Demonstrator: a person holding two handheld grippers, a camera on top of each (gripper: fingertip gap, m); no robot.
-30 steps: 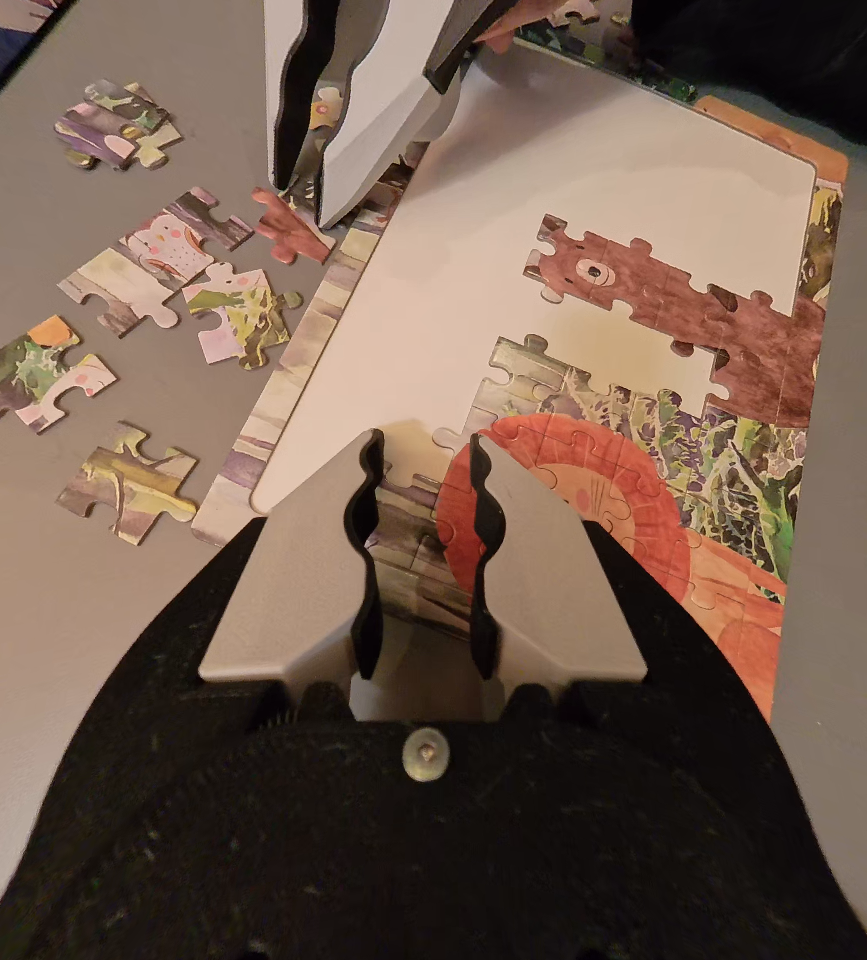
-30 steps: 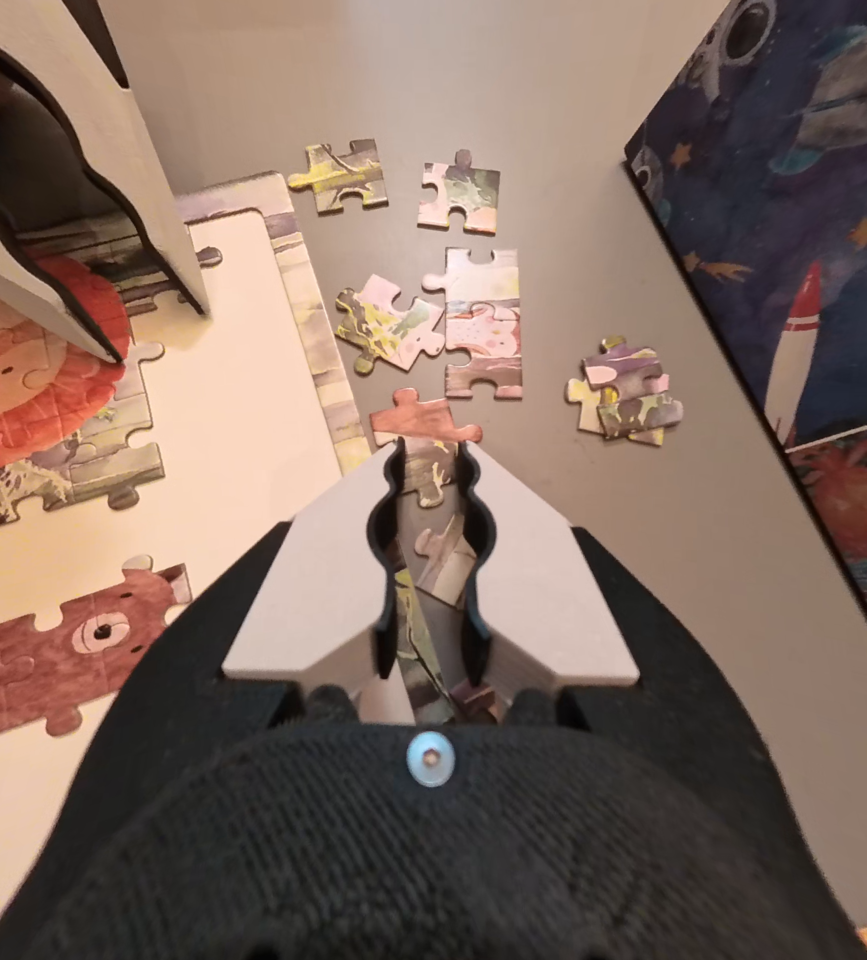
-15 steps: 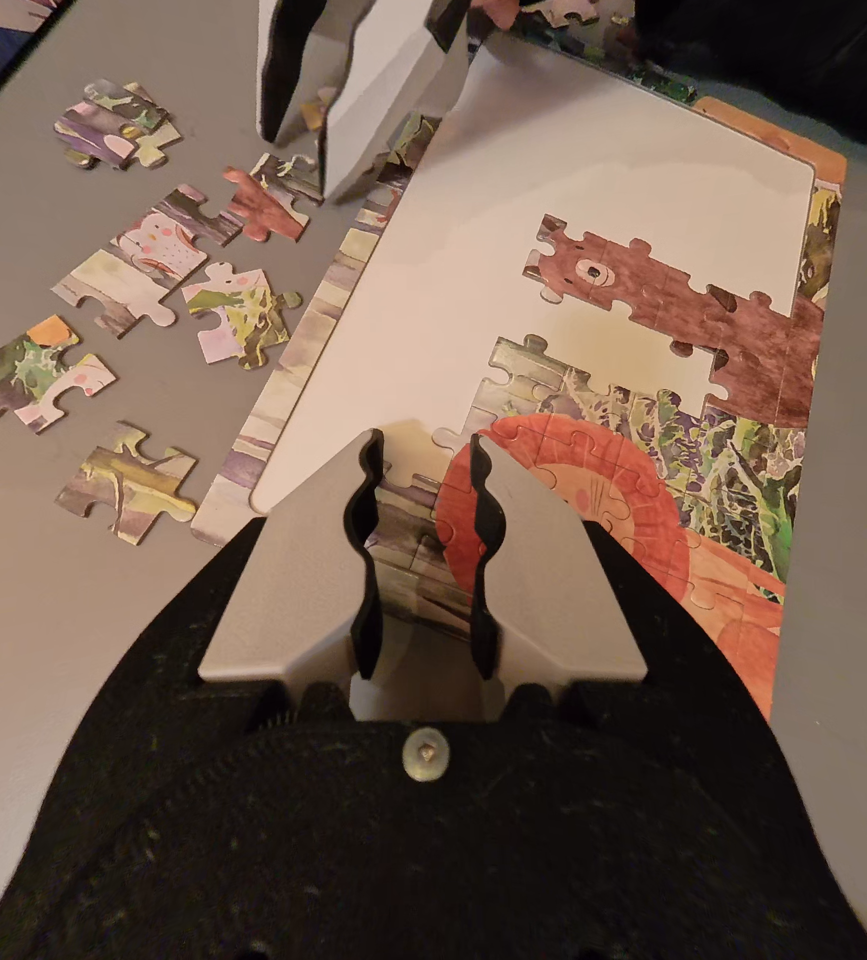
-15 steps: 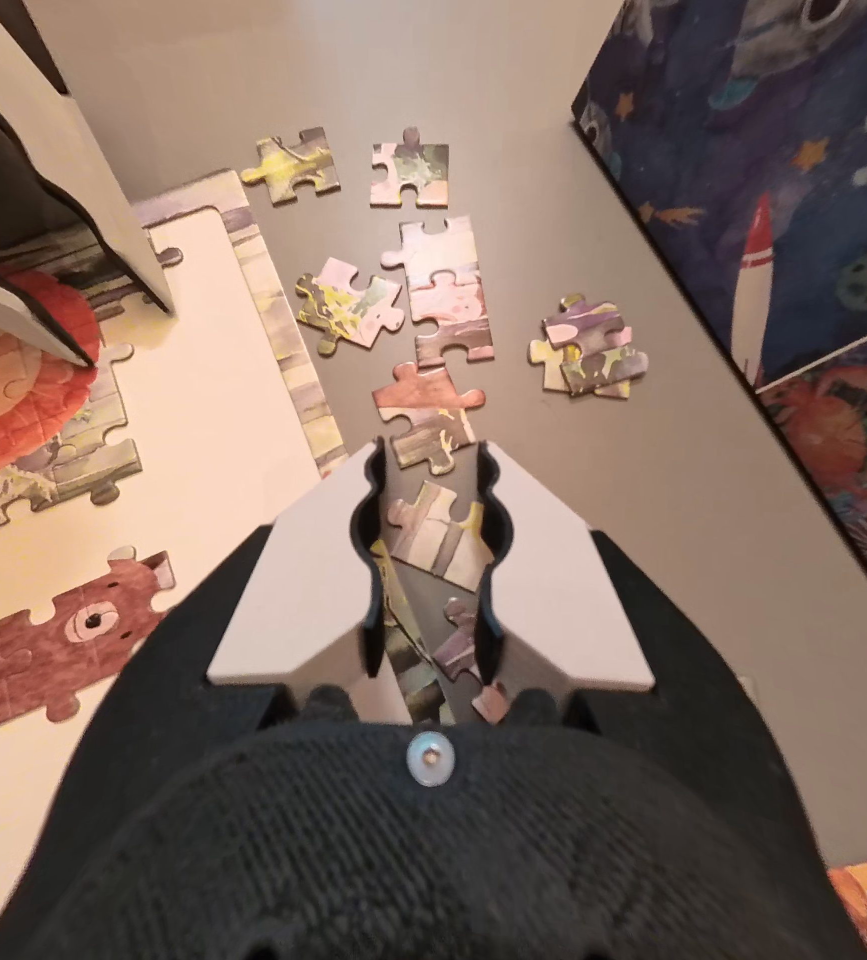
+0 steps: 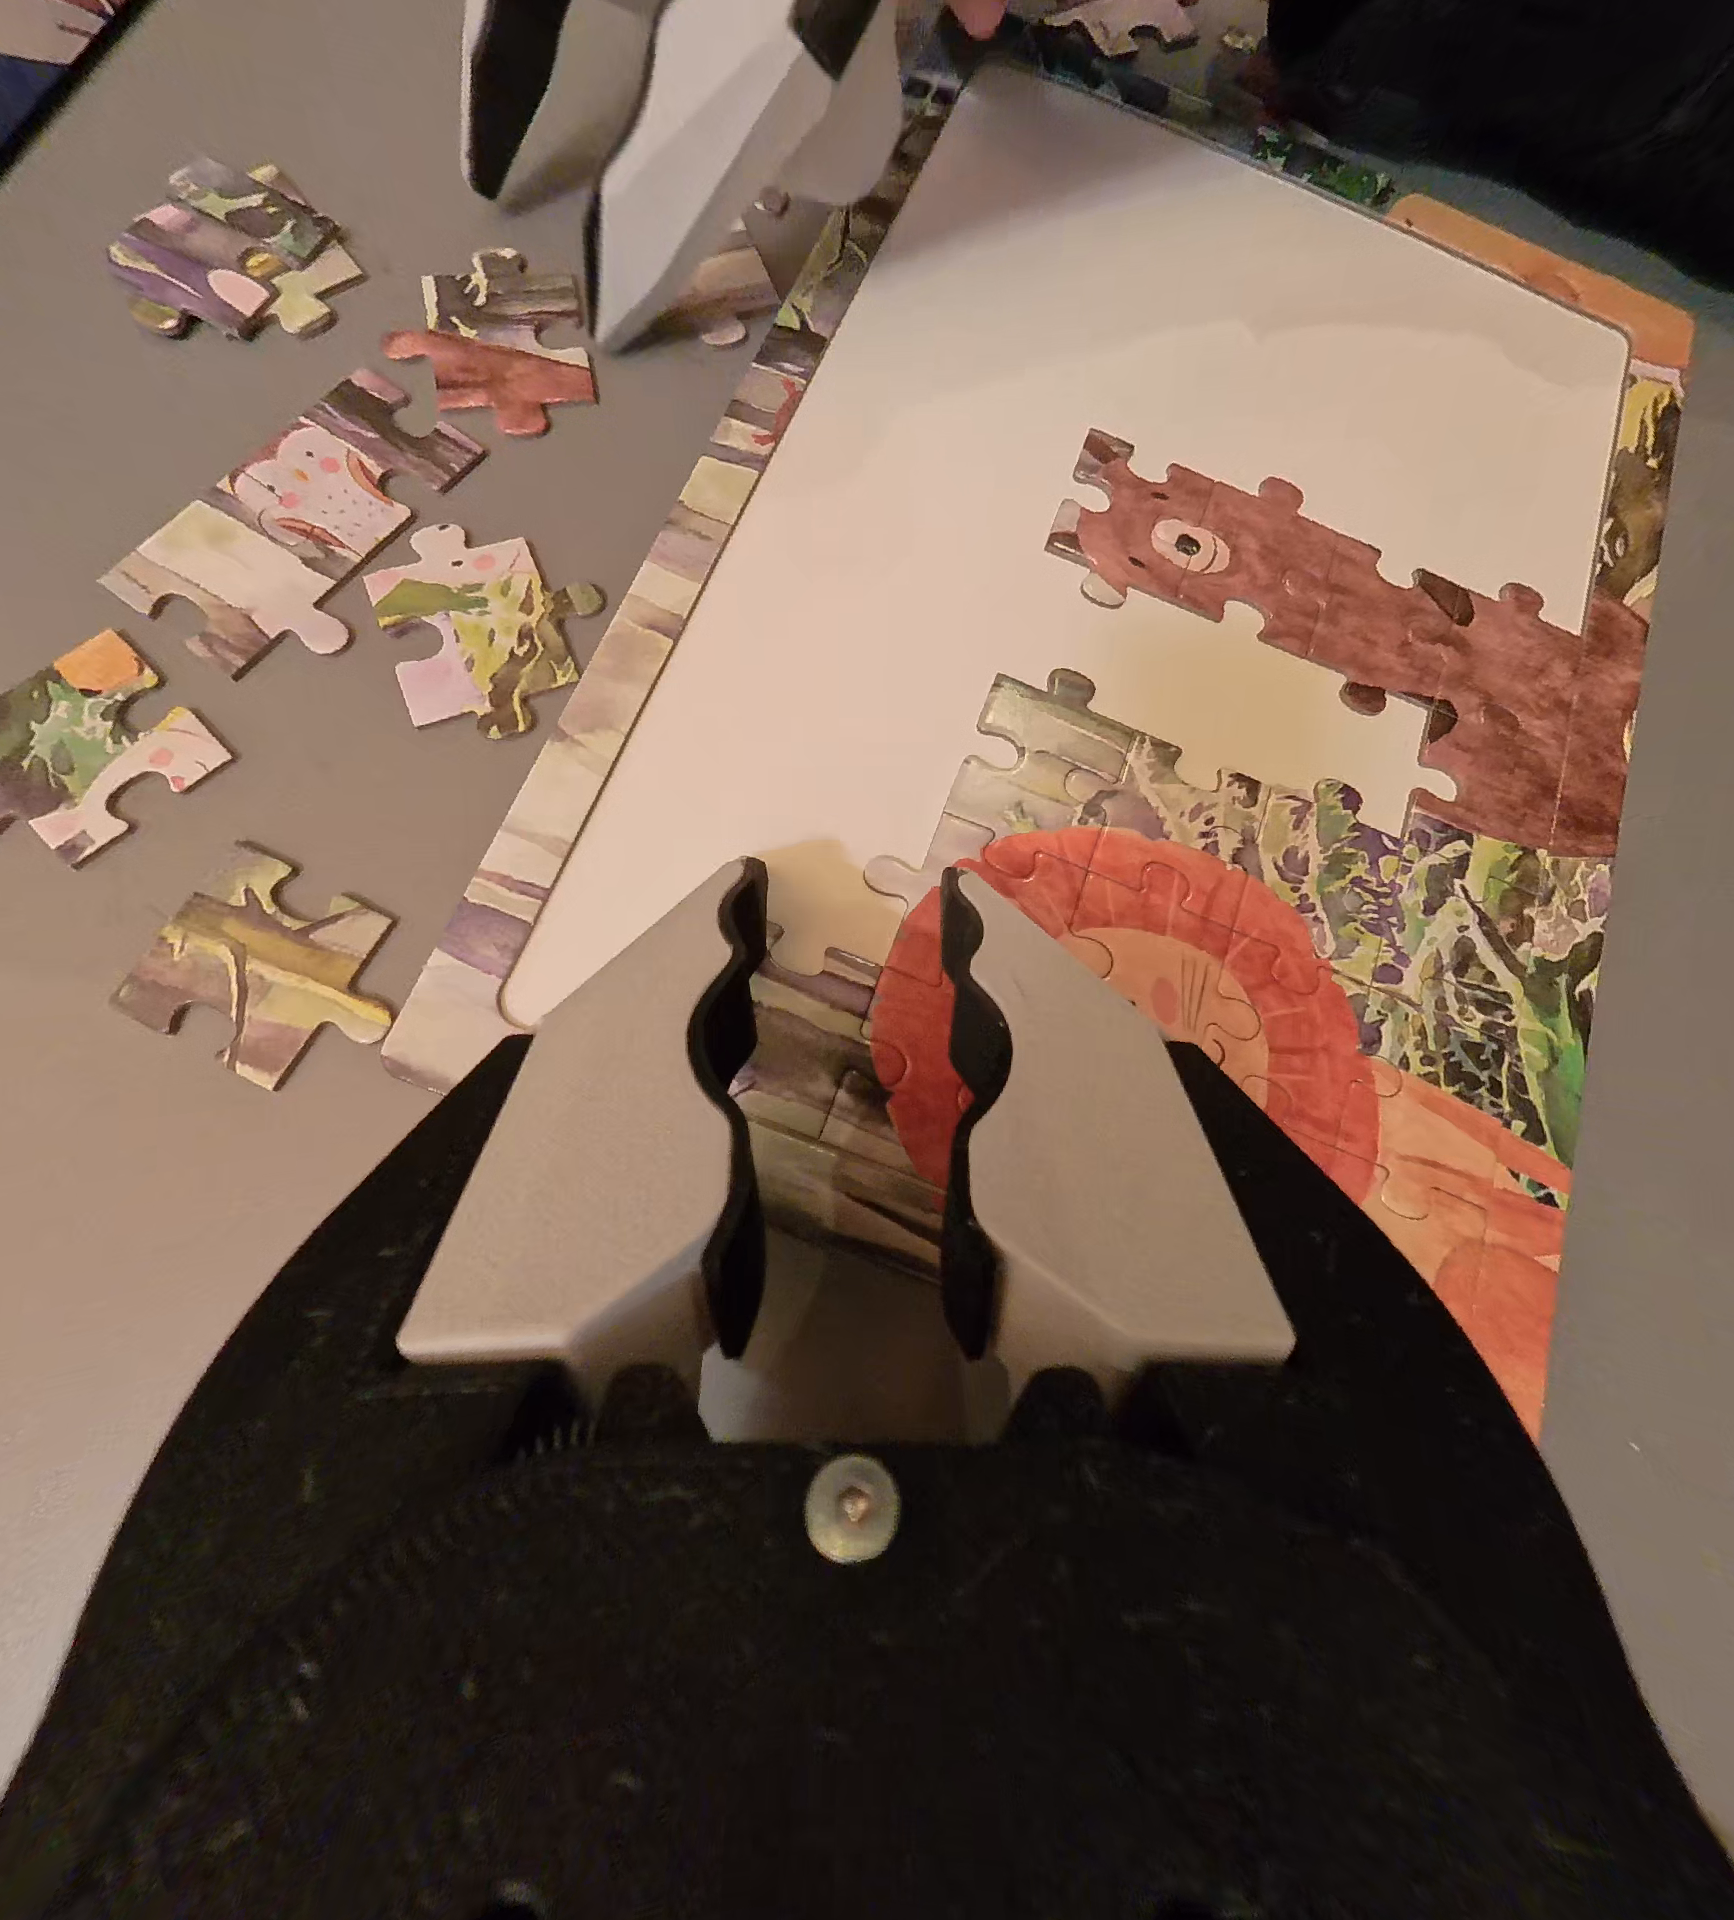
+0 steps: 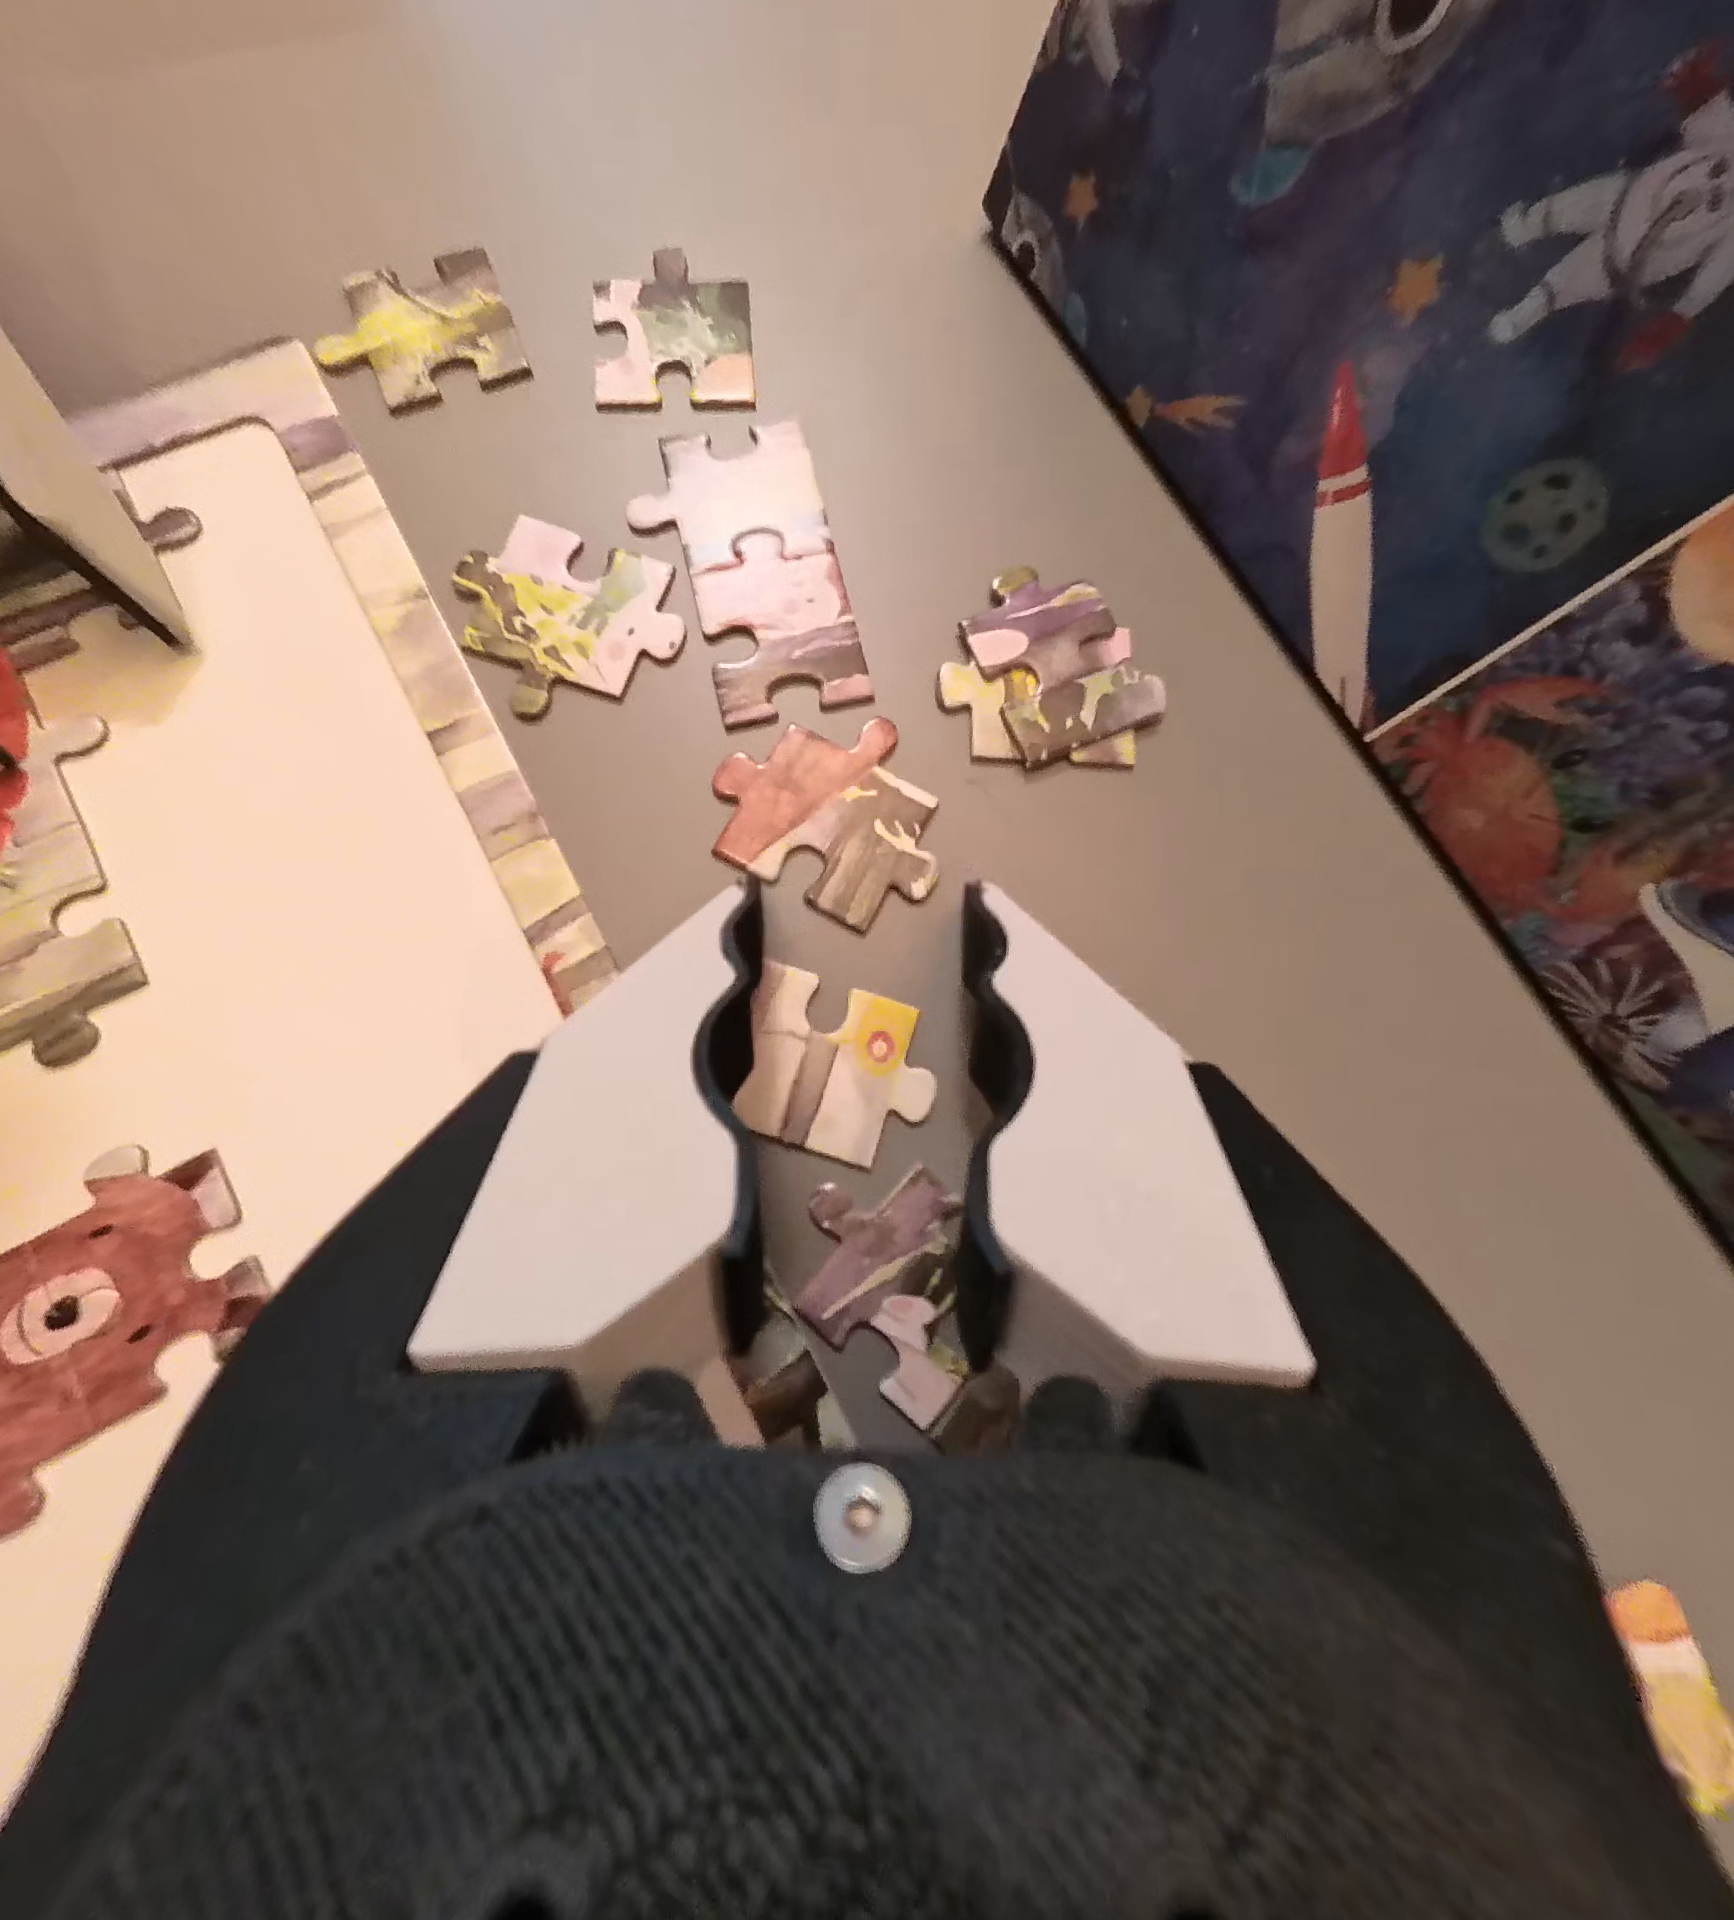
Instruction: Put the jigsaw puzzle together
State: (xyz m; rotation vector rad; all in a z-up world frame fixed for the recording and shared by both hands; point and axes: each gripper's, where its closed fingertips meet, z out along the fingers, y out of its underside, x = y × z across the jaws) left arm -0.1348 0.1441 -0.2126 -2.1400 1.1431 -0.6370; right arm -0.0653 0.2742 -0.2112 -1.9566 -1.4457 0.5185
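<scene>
- My left gripper (image 5: 847, 883) hangs over the near corner of the puzzle board (image 5: 946, 436), fingers spread with a gap between them and nothing held.
- Seen through that gap are joined pieces of the lion picture (image 5: 1133, 997), which fills the near right part of the board.
- Farther along the board's right side sits a joined brown bear strip (image 5: 1362, 582); the rest of the board is bare white.
- My right gripper (image 6: 858, 888) is also spread and holds nothing, hovering above the grey table (image 6: 1102, 883) beside the board's long edge.
- Between its fingers, lying flat on the table, I see a pale piece with a yellow patch (image 6: 827, 1060) and, nearer the camera, a purple piece (image 6: 878, 1262).
- Just past my right fingertips lies a reddish-brown piece (image 6: 827, 810), partly overlapping another piece.
- Beyond it: two joined pale pieces (image 6: 764, 571), a yellow-green piece (image 6: 567, 623) near the board's edge, and a small stack of purple pieces (image 6: 1050, 670).
- Farthest off are a yellow-streaked piece (image 6: 427, 327) and a pale piece with a green blot (image 6: 671, 338).
- Along the right of the table lies a dark blue space-themed picture (image 6: 1465, 312).
</scene>
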